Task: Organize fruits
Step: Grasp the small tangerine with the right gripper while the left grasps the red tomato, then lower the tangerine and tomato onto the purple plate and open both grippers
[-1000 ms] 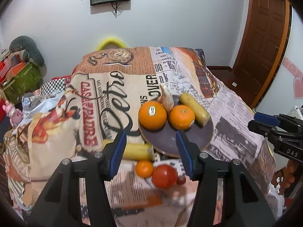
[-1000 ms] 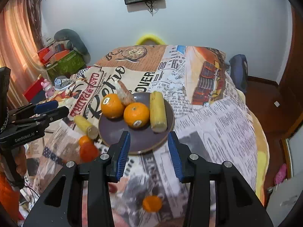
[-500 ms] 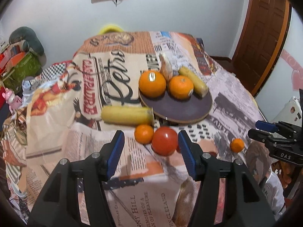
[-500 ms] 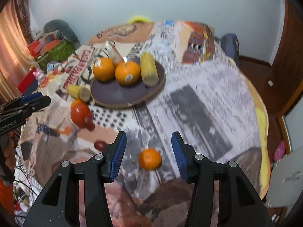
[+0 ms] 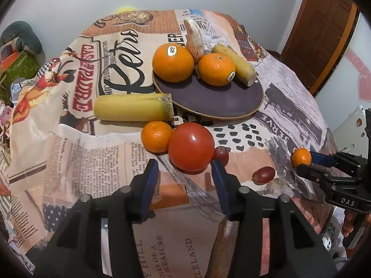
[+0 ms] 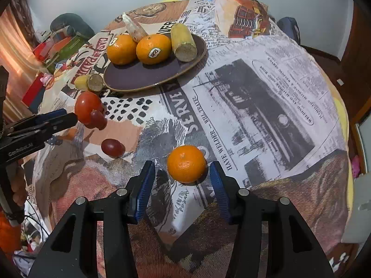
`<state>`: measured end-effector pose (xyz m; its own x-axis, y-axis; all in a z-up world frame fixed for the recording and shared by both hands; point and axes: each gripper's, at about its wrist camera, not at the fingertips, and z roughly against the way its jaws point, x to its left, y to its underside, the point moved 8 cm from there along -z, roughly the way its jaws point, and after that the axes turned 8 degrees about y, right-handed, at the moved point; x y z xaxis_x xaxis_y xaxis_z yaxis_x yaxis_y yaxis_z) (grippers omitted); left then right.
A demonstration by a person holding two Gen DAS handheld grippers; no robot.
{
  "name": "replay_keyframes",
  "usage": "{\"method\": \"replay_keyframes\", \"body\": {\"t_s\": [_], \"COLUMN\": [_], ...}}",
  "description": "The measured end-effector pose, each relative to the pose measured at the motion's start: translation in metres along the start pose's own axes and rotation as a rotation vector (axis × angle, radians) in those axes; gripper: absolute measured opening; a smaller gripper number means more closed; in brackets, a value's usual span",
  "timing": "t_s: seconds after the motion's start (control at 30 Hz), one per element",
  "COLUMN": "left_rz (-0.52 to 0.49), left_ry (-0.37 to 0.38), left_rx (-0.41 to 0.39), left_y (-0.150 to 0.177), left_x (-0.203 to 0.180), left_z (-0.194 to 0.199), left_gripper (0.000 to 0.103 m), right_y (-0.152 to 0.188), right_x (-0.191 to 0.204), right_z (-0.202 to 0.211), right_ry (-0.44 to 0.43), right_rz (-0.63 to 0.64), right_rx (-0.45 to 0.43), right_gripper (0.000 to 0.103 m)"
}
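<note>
Both my hands tilt steeply down. My left tool (image 5: 184, 171) is closing, unclenched, the tomato (image 5: 191, 146) just ahead of its pads. My right tool (image 6: 182, 172) is closing around the small mandarin (image 6: 186, 163) on the counter (image 6: 266, 106), pads not yet touching.

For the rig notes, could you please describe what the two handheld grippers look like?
Both are matte black plastic with angular, cut-out finger arms, silver pivot bolts and blue ribbed pads. The left gripper carries white lettering on its side, seen in the right view; the right gripper is marked "DAS" in the left view.
</note>
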<state>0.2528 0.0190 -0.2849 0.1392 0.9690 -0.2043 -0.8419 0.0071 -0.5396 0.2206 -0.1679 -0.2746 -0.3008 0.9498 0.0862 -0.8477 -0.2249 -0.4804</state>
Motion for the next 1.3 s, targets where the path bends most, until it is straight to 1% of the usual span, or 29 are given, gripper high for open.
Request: {"method": "replay_keyframes", "body": {"t_s": [0.2, 0.4, 0.57, 0.67, 0.83, 0.97, 1.3], "left_rz": [0.014, 0.016, 0.001, 0.0, 0.014, 0.002, -0.013], "left_ry": [0.005, -0.002, -0.02, -0.018, 0.002, -0.004, 0.004], "left_rx": [-0.002, -0.002, -0.017, -0.017, -0.024, -0.05, -0.123], "left_y": [-0.007, -0.013, -0.016, -0.015, -0.015, -0.019, -0.041], "left_x": [-0.001, -0.003, -0.005, -0.005, -0.005, -0.007, -0.01], "left_z": [-0.008, -0.016, -0.018, -0.016, -0.01, 0.002, 0.029], "left_gripper": [0.046, 0.046, 0.044, 0.043, 0.042, 0.042, 0.042], "right_y": [-0.002, -0.004, -0.005, -0.006, -0.012, -0.023, -0.058], "right_x": [-0.003, -0.003, -0.003, -0.001, 0.003, 0.006, 0.015], "right_z": [0.0, -0.001, 0.0, 0.002, 0.009, 0.015, 0.028], "right_ry": [-0.004, -0.004, -0.016, -0.019, -0.021, -0.021, -0.022], "right_rz": [0.001, 0.013, 0.008, 0.011, 0.02, 0.024, 0.053], "right_rx": [-0.009, -0.019, -0.022, -0.031, -0.053, -0.079, -0.155], "right_gripper": [0.033, 0.032, 0.031, 0.031, 0.031, 0.031, 0.031]}}
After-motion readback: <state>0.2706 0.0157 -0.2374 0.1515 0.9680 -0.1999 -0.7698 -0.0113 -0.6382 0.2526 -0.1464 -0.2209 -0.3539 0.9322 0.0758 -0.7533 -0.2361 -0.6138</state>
